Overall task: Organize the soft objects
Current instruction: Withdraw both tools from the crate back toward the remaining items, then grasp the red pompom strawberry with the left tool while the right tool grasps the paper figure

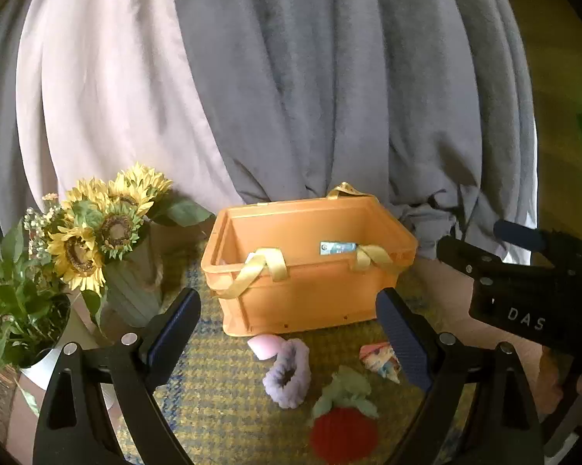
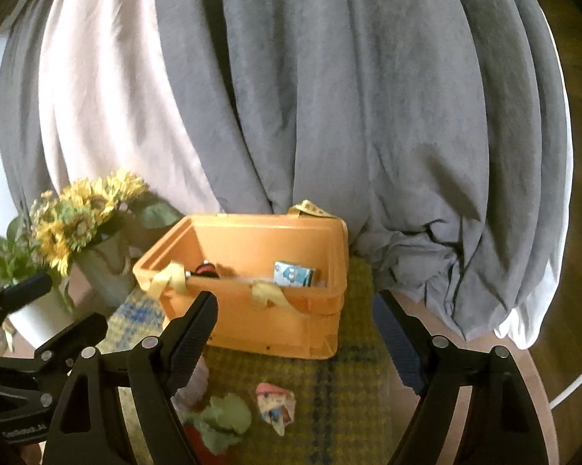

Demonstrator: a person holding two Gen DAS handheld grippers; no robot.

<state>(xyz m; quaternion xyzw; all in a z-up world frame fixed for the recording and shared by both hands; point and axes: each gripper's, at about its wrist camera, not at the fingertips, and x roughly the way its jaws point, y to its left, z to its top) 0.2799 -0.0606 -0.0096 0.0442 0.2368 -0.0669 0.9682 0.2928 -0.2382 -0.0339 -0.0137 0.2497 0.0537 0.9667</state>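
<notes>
Both grippers hang with their jaws spread wide and nothing between them. Seen through the left gripper (image 1: 291,333), the dark ribbed pads (image 1: 174,325) frame a scatter of soft things on the yellow and blue woven mat (image 1: 221,399): a red ribbed soft toy with a pale green leafy top (image 1: 343,418) lies nearest the camera, a lilac fuzzy scrunchie (image 1: 289,372) sits just behind it, a pink soft piece (image 1: 265,345) rests against the foot of the box, and a small patterned cloth bundle (image 1: 380,360) lies close to the right pad. None of these is touched.

The right gripper (image 2: 294,337) is likewise released, its pads (image 2: 194,333) clear of everything. Below and between them lie the green leafy top (image 2: 223,420) and the patterned bundle (image 2: 275,407), near each other but apart.

Beyond the soft items stands the orange plastic box (image 1: 310,294) with yellow ribbon handles (image 1: 259,271) draped over its near rim. Inside it a small blue printed card (image 2: 294,274) leans against the far wall, and a dark and red object, too unclear to name, lies by the left ribbon.

To the left of the box stand a vase of sunflowers (image 1: 97,228) and a white pot of green leaves (image 1: 38,364). Grey and white curtains (image 1: 329,97) hang behind everything.
</notes>
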